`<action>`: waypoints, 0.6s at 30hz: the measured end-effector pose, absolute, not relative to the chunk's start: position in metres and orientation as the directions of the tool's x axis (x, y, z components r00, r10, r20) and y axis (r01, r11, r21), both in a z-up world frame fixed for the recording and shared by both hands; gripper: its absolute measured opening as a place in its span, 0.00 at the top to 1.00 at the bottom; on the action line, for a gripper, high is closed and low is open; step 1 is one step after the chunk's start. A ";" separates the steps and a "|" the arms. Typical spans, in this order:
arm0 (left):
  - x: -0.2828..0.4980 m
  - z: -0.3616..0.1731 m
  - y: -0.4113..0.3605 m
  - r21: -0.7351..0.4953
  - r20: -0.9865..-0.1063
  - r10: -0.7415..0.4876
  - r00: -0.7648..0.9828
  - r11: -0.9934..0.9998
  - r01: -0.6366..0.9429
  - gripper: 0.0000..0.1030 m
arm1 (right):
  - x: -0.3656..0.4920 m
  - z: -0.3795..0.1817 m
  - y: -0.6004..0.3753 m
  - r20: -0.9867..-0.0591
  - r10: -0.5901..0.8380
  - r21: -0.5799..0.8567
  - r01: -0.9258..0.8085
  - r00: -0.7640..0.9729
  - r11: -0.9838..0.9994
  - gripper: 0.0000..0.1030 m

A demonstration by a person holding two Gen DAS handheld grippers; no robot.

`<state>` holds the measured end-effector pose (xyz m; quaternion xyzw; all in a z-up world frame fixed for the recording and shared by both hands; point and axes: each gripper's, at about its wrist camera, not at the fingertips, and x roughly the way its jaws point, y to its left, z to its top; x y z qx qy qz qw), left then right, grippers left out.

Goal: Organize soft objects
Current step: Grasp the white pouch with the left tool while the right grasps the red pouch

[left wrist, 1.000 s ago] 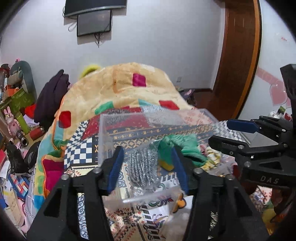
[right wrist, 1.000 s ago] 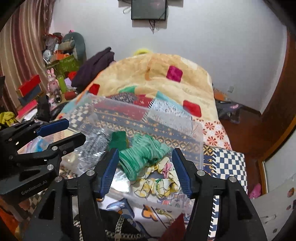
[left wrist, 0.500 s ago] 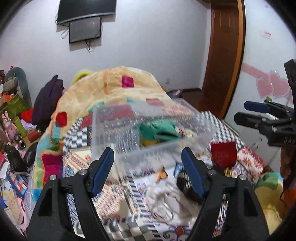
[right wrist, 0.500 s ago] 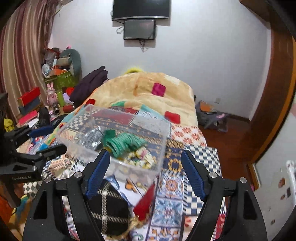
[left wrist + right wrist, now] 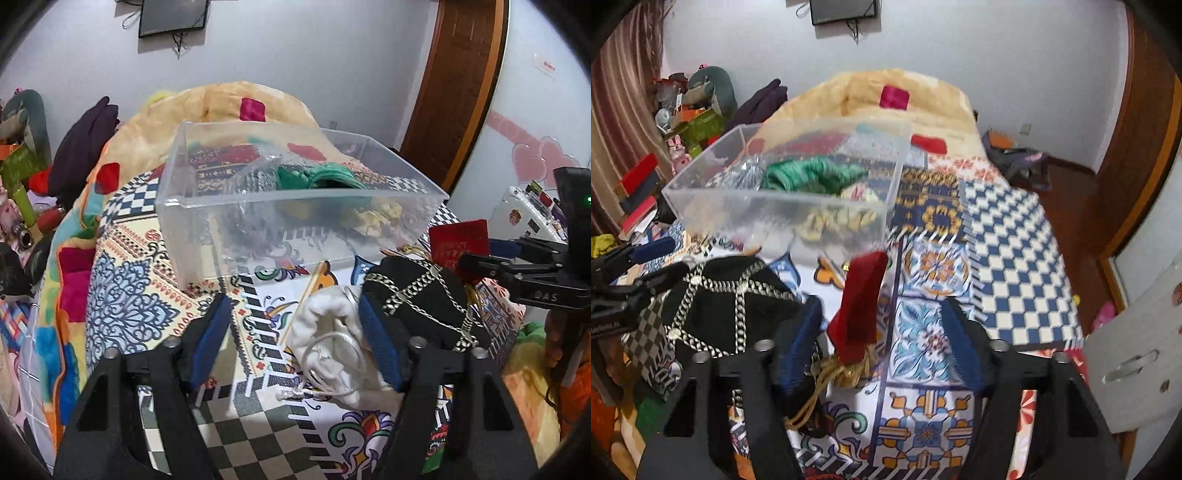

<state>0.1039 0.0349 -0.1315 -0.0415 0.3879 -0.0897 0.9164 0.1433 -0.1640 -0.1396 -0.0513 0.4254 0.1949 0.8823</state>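
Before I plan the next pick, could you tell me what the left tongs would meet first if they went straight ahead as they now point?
Most likely the white pouch: it lies between the open left tongs, against the right finger. Beyond it stands the clear box. Depth is hard to judge, so the tongs may pass just above the pouch.

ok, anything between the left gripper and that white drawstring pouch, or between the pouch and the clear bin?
Nothing visible blocks either. The left gripper is open with the white pouch lying just ahead by its right finger. Only a thin wooden stick lies on the cloth between the pouch and the clear bin, whose top is open.
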 end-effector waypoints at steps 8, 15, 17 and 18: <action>0.101 -0.141 0.025 -0.180 -0.709 -0.256 0.657 0.967 0.182 0.77 | 0.137 -0.144 -0.160 -0.768 0.368 0.133 -0.431 0.524 0.892 0.87; 0.088 -0.128 0.025 -0.149 -0.684 -0.239 0.689 0.971 0.189 0.88 | 0.133 -0.130 -0.163 -0.727 0.401 0.148 -0.443 0.558 0.884 0.92; 0.083 -0.119 0.028 -0.146 -0.668 -0.235 0.706 0.972 0.185 0.88 | 0.129 -0.122 -0.163 -0.709 0.412 0.149 -0.451 0.572 0.880 0.92; 0.081 -0.115 0.031 -0.146 -0.660 -0.235 0.714 0.972 0.185 0.88 | 0.126 -0.117 -0.162 -0.698 0.417 0.146 -0.455 0.582 0.879 0.92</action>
